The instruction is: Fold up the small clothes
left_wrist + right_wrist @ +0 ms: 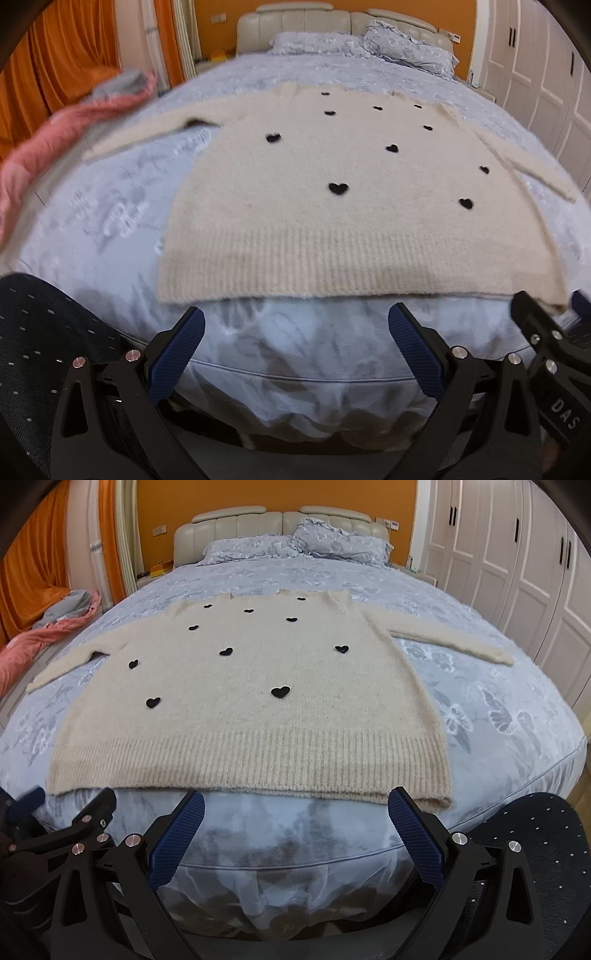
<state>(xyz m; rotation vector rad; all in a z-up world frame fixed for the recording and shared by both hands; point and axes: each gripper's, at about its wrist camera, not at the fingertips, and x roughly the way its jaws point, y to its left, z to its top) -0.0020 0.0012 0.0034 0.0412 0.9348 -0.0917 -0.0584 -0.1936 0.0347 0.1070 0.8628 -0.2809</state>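
A cream knit sweater with small black hearts [332, 229] lies flat on the bed, hem toward me, both sleeves spread out to the sides; it also shows in the right wrist view [251, 716]. My left gripper [295, 325] is open and empty, just short of the ribbed hem near the bed's front edge. My right gripper [295, 805] is open and empty, also just short of the hem. Each gripper shows at the edge of the other's view, the right one [546, 325] by the hem's right corner, the left one [70, 812] by its left corner.
The bed has a blue patterned cover [498, 720] with pillows [295, 542] and a padded headboard at the far end. A pink and grey blanket [44, 635] lies on the floor at the left. White wardrobe doors [517, 572] stand on the right. My dark trouser legs are at the bottom corners.
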